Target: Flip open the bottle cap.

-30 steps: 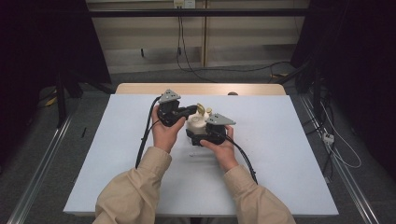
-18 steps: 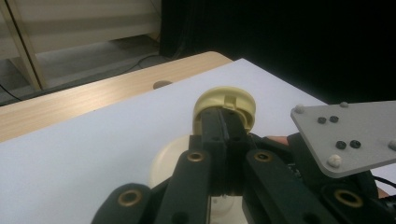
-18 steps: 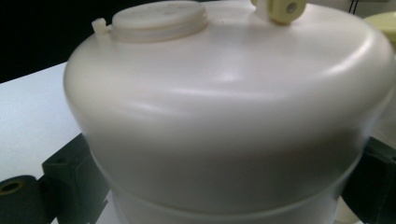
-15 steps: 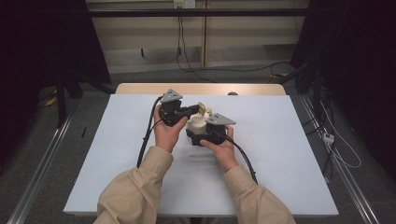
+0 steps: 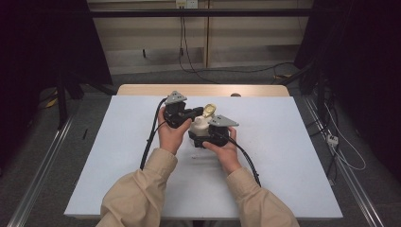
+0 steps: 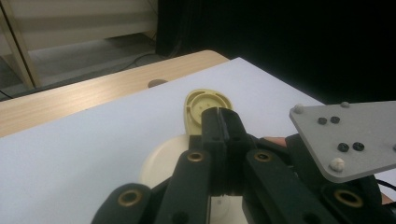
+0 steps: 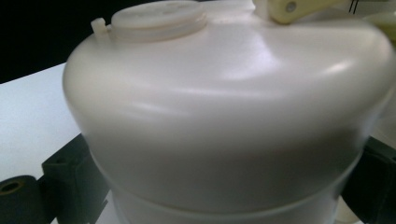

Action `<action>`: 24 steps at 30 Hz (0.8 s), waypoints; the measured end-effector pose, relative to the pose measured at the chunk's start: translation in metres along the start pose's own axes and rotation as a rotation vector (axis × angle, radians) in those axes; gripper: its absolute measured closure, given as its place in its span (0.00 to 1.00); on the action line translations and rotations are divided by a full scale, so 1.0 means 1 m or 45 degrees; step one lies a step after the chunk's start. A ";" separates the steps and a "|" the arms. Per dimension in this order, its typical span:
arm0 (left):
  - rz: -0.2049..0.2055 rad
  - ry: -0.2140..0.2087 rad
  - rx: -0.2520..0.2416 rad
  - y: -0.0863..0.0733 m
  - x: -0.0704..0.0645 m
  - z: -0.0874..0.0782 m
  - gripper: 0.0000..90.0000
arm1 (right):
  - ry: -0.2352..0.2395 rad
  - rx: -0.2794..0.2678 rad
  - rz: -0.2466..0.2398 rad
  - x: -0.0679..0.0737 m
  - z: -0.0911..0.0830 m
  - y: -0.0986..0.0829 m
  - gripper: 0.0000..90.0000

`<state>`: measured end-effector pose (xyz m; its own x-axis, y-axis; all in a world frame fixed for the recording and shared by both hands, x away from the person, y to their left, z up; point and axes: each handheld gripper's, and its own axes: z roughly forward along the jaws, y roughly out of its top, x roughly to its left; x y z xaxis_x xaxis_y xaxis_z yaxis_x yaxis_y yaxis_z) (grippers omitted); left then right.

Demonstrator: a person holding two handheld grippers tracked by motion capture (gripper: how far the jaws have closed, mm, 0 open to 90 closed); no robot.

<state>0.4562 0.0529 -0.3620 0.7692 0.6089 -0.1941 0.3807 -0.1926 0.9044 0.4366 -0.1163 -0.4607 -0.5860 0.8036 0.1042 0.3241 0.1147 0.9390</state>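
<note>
A cream-white plastic container (image 5: pixel 199 124) stands at the middle of the white table. Its yellowish flip lid (image 5: pixel 210 109) is tilted up at the top. My left gripper (image 5: pixel 201 112) comes in from the left and is shut on the edge of that lid (image 6: pixel 201 103); in the left gripper view its jaws meet on the rim. My right gripper (image 5: pixel 200 137) holds the container body from the near side. In the right gripper view the container (image 7: pixel 224 107) sits between the black fingers (image 7: pixel 63 171), with a round cap (image 7: pixel 159 16) on top.
The white sheet (image 5: pixel 283 142) covers the table, with a wooden strip (image 5: pixel 142 90) along the far edge. Black cables (image 5: pixel 151 137) trail from both grippers toward the person. Dark curtains and floor rails flank the table.
</note>
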 end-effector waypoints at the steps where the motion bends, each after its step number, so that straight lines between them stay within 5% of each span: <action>1: 0.002 -0.002 -0.001 0.000 0.000 0.000 1.00 | 0.000 0.000 0.000 0.000 0.000 0.000 0.05; 5: 0.024 0.002 -0.015 0.000 0.001 -0.004 1.00 | -0.003 0.004 0.000 0.000 0.000 0.000 0.05; 11: -0.021 -0.018 -0.033 -0.001 0.006 -0.011 0.93 | -0.008 0.027 0.008 0.001 -0.001 0.002 0.05; 19: -0.073 -0.007 -0.036 -0.012 0.017 -0.020 0.62 | 0.003 0.049 0.061 -0.001 -0.002 0.001 0.03; 22: -0.092 0.029 -0.044 -0.018 0.020 -0.026 0.38 | 0.001 0.071 0.082 -0.001 -0.003 0.001 0.03; 24: -0.093 0.042 -0.042 -0.022 0.023 -0.031 0.35 | -0.002 0.080 0.093 -0.001 -0.005 0.001 0.03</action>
<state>0.4495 0.0955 -0.3747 0.7223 0.6456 -0.2479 0.4177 -0.1215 0.9004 0.4336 -0.1194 -0.4579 -0.5581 0.8119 0.1715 0.4122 0.0919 0.9065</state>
